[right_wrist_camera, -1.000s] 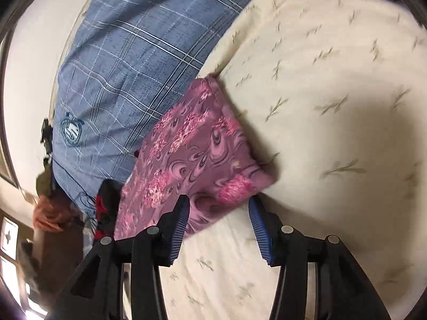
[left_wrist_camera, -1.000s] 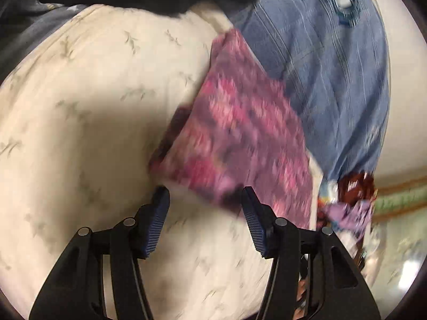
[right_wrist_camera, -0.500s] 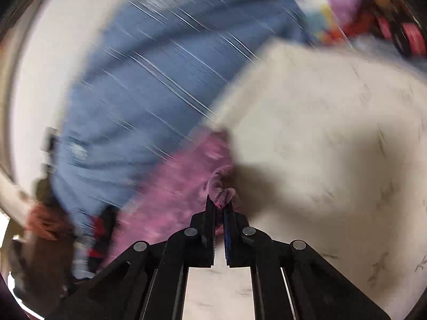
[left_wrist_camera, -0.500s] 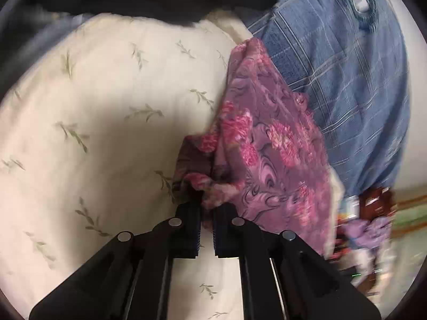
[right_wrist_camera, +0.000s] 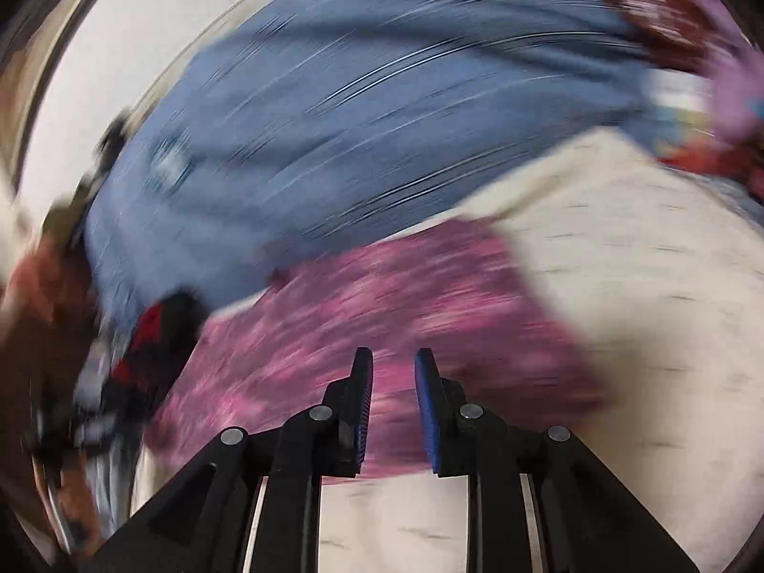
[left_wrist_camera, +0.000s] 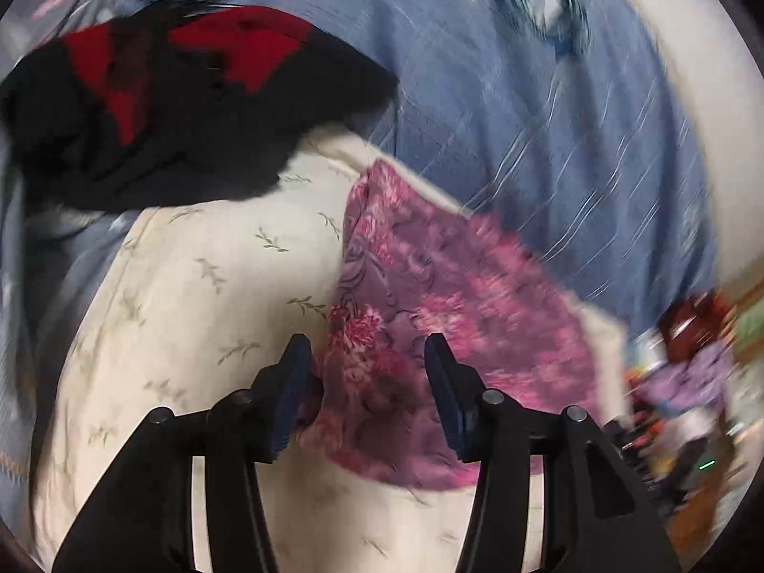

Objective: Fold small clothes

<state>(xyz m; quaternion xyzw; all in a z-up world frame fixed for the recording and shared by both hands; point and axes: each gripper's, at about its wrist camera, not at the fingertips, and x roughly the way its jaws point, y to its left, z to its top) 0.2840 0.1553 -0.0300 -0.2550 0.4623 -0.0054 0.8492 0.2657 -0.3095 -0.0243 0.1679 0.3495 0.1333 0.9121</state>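
A small purple garment with pink flowers (left_wrist_camera: 429, 296) lies folded on a cream sheet with leaf sprigs (left_wrist_camera: 200, 286). My left gripper (left_wrist_camera: 367, 363) hovers over the garment's near corner. Its jaws are opening, and the cloth shows in the gap between them without either pad pressing on it. In the blurred right wrist view the same garment (right_wrist_camera: 382, 296) spreads across the middle. My right gripper (right_wrist_camera: 394, 372) is above its near edge. Its jaws are opening by a narrow gap and hold nothing.
A blue checked blanket (left_wrist_camera: 549, 133) covers the far side, also seen as blue blanket (right_wrist_camera: 358, 119). A black and red garment (left_wrist_camera: 167, 110) lies at the cream sheet's far left. Mixed colourful clutter (left_wrist_camera: 692, 372) sits at the right edge.
Half a second ago both grippers were shut on the garment's edge. Both have since let go and risen, and the garment lies flat and folded over.
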